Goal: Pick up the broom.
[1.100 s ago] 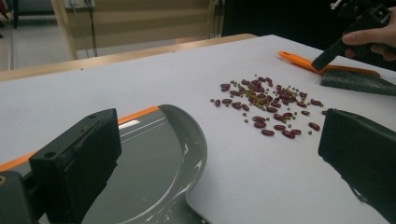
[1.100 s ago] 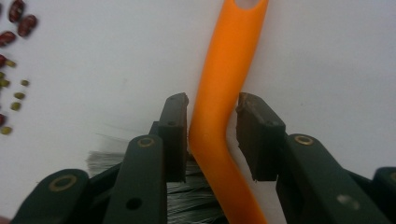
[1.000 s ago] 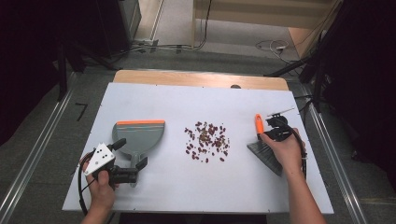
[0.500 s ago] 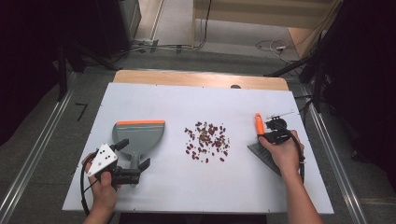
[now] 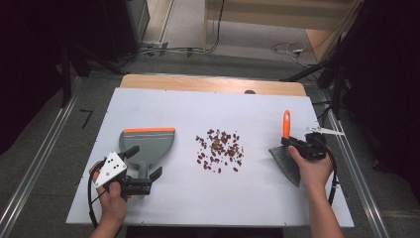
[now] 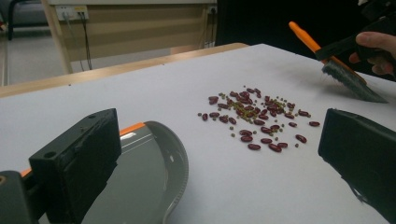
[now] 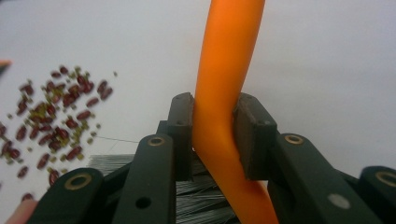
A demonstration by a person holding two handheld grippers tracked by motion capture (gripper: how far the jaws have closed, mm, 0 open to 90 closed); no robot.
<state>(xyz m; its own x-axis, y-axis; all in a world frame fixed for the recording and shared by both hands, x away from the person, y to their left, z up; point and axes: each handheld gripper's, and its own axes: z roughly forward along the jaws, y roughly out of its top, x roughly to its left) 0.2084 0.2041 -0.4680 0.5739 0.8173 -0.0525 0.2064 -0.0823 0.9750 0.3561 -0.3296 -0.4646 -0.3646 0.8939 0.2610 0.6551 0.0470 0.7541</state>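
The right tool (image 5: pixel 297 144) is pinched on the orange handle of a hand brush (image 5: pixel 286 148); in the right gripper view the handle (image 7: pixel 224 93) is seen pressed between the two black jaws, rising up and away from them, with the grey bristles (image 7: pixel 201 196) lying just beneath the jaws. In the high view the brush is held at the right side of the white table (image 5: pixel 257 208), its bristle head trailing back below the right hand (image 5: pixel 309 166) and its orange tip pointing away from the person.

A scatter of dark red beans mixed with small green ones (image 5: pixel 220 150) is spread on the table to the left of the right tool, apart from the brush. In the left gripper view the same beans (image 6: pixel 257 119) are seen ahead of the left tool, between its two jaws in the picture but well beyond them.

The left tool (image 5: pixel 141 176) is held with its jaws spread wide, nothing gripped between them. It is placed around the handle end of a grey dustpan (image 5: pixel 148 148) with an orange lip; whether the jaws touch the handle cannot be told. In the left gripper view the pan's grey bowl (image 6: pixel 154 172) is seen just beside the left jaw, and the brush (image 6: pixel 341 72) and fingers (image 6: pixel 376 39) of the other hand are seen far ahead to the right.
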